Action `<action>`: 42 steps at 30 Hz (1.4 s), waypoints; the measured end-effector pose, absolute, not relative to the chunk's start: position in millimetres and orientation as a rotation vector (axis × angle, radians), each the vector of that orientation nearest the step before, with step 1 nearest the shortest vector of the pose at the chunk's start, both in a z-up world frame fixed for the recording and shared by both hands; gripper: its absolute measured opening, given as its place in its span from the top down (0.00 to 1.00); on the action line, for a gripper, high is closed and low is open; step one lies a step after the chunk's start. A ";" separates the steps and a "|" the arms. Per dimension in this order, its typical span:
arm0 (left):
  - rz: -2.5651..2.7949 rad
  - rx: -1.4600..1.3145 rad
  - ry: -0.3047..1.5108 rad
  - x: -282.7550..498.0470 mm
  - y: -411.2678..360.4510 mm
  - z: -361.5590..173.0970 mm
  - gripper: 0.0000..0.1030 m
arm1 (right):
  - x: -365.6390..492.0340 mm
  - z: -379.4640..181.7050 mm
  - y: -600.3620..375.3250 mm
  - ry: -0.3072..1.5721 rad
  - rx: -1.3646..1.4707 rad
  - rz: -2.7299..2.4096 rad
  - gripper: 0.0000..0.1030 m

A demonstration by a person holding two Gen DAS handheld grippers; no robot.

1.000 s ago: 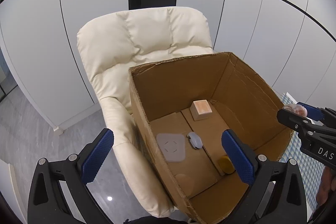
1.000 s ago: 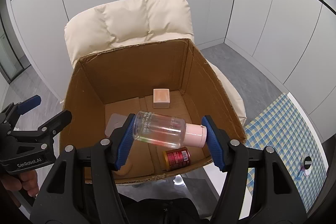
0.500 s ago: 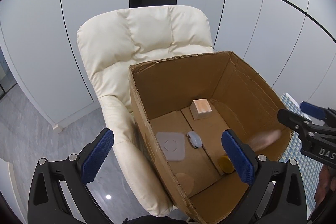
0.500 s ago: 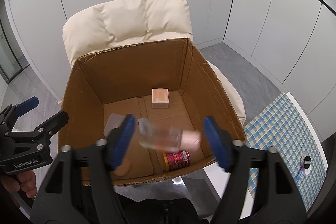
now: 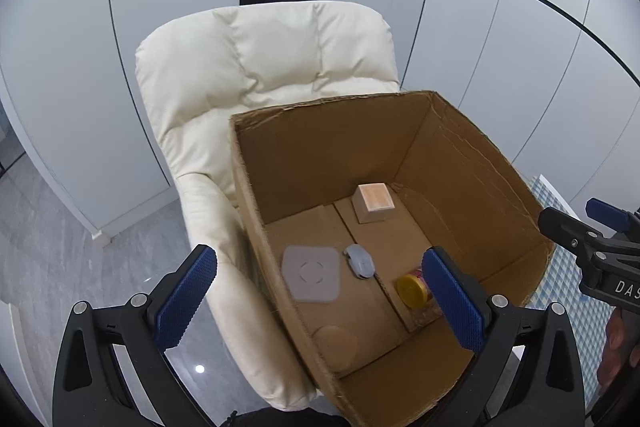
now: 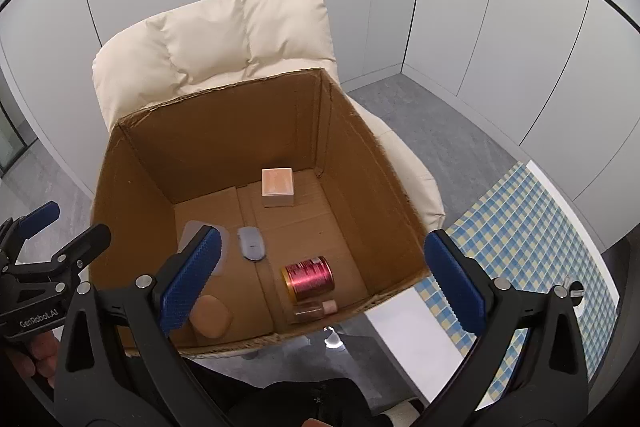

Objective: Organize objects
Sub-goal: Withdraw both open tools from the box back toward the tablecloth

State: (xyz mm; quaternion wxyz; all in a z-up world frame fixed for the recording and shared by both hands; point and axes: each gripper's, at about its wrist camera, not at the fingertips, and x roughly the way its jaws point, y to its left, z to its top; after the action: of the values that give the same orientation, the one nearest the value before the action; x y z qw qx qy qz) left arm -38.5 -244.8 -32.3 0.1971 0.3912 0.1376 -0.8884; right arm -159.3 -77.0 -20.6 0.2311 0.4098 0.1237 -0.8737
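Note:
A clear bottle with a pink cap [image 6: 314, 310] lies on the floor of the open cardboard box [image 6: 224, 91], against the near wall beside a red can [image 6: 310, 277]. Above the box's near edge, my right gripper [image 6: 320, 241] has its jaws opening wide, and nothing is between them. My left gripper [image 5: 320, 259] is open and empty over the box's left wall [image 5: 256, 219]. Also in the box are a small wooden cube [image 6: 277, 187], a grey square pad [image 5: 311, 273], a grey oval piece [image 6: 251, 243] and a tan round piece [image 6: 210, 315].
The box sits on a cream padded armchair [image 6: 224, 39]. A blue-and-yellow checked cloth [image 6: 520, 227] covers a surface to the right. White wall panels stand behind, and grey floor lies around. A hand [image 6: 36, 359] holds the left gripper's handle.
My right gripper went from shut on the bottle to wide open. The bottle dropped out of it and now lies in the box beside the red can. My left gripper stayed still.

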 end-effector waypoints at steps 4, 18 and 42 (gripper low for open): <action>-2.498 1.096 0.375 -43.6 -239.5 -31.9 0.00 | -159.7 -20.4 -71.2 0.342 1.131 -2.412 0.00; -2.534 1.125 0.353 -62.8 -214.4 -33.5 0.00 | -165.0 -17.8 -39.5 0.303 1.155 -2.440 0.00; -2.625 1.168 0.288 -94.2 -162.0 -33.1 0.00 | -173.8 -18.0 26.1 0.242 1.213 -2.532 0.00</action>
State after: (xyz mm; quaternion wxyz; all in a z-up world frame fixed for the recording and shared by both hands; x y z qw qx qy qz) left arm -94.2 -162.0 -33.1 0.1268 0.4011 0.0988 -0.9018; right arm -173.8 26.1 -18.0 0.1613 0.4247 0.0847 -0.8868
